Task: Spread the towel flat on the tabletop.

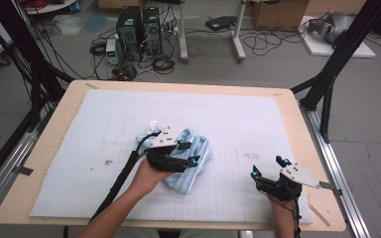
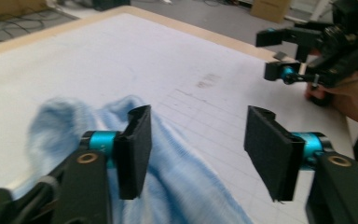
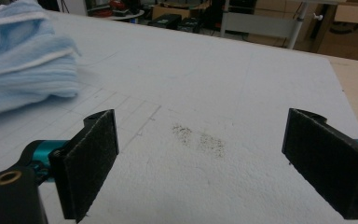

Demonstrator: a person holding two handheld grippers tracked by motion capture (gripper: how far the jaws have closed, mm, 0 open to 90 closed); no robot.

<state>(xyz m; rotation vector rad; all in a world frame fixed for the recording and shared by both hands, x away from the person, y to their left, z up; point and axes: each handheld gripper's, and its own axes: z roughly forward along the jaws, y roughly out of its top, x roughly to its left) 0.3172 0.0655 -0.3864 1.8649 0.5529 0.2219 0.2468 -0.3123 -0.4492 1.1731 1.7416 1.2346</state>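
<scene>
Left tongs (image 1: pixel 188 152) spread apart over a crumpled blue towel (image 1: pixel 198 166); right tongs (image 1: pixel 268 167) wide apart above the white-padded worktop (image 1: pixel 238 114), near a dark smudge (image 3: pixel 200 139). No readable writing.

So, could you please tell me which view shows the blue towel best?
The high view: the towel lies whole on the mat, partly under the left gripper. The left gripper view blurs it close up; the right gripper view catches one folded end.
</scene>
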